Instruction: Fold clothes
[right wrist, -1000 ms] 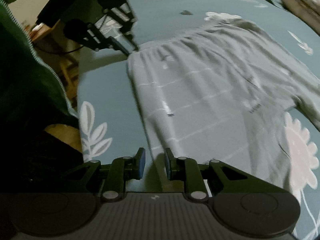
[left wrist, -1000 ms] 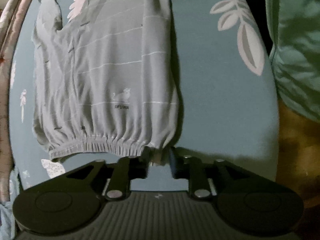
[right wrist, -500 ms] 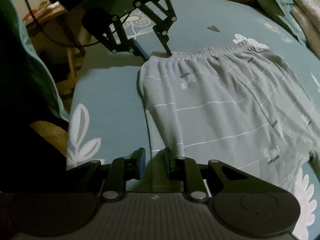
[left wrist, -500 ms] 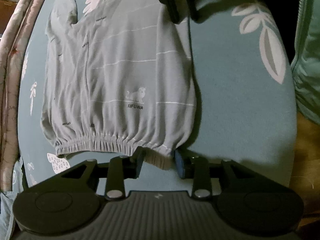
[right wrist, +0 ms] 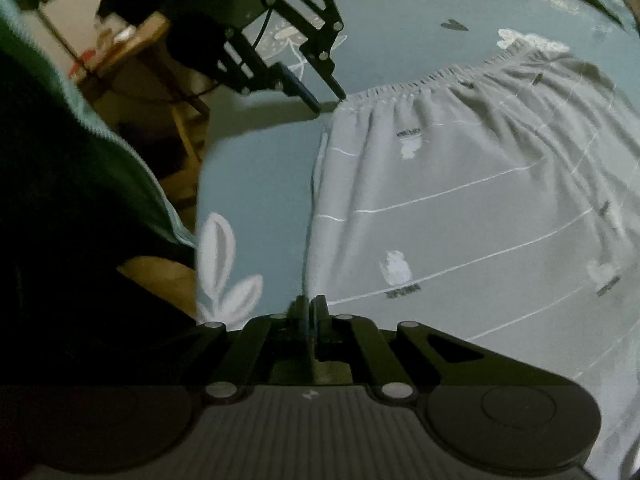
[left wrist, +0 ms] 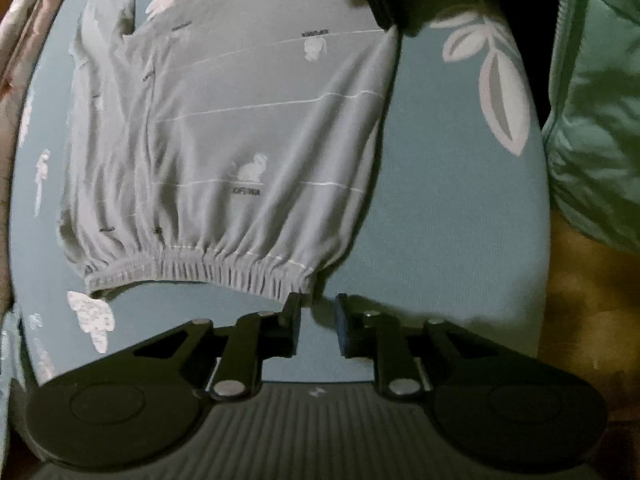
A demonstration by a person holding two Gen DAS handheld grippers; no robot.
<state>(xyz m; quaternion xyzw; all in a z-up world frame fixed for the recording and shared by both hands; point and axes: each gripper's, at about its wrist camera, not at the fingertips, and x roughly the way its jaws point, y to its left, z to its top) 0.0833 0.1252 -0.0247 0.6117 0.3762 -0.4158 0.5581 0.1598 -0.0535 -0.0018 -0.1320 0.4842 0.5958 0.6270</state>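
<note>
Grey trousers (left wrist: 240, 120) with thin white lines lie flat on the blue flowered bedsheet (left wrist: 460, 220). Their gathered waistband (left wrist: 200, 268) faces the left wrist view. My left gripper (left wrist: 319, 314) stands at the waistband's right corner, jaws closing. Bare sheet shows in the gap and the corner only touches one fingertip. From the right wrist view the left gripper (right wrist: 326, 100) straddles that corner of the trousers (right wrist: 460, 200). My right gripper (right wrist: 310, 312) is closing, its pads pinching the trousers' side edge. One of its fingers (left wrist: 380, 8) shows at the top of the left wrist view.
A person's green zipped jacket (left wrist: 592, 100) hangs at the bed's edge and also fills the left side (right wrist: 80, 128) of the right wrist view. Beyond the mattress stands a wooden stool (right wrist: 160, 56). Pink patterned bedding (left wrist: 24, 40) lines the far side.
The right gripper's jaws went from apart to pinched together on the trousers' side edge. The left gripper's jaws widened, then narrowed at the waistband corner. The fabric now lies smoother.
</note>
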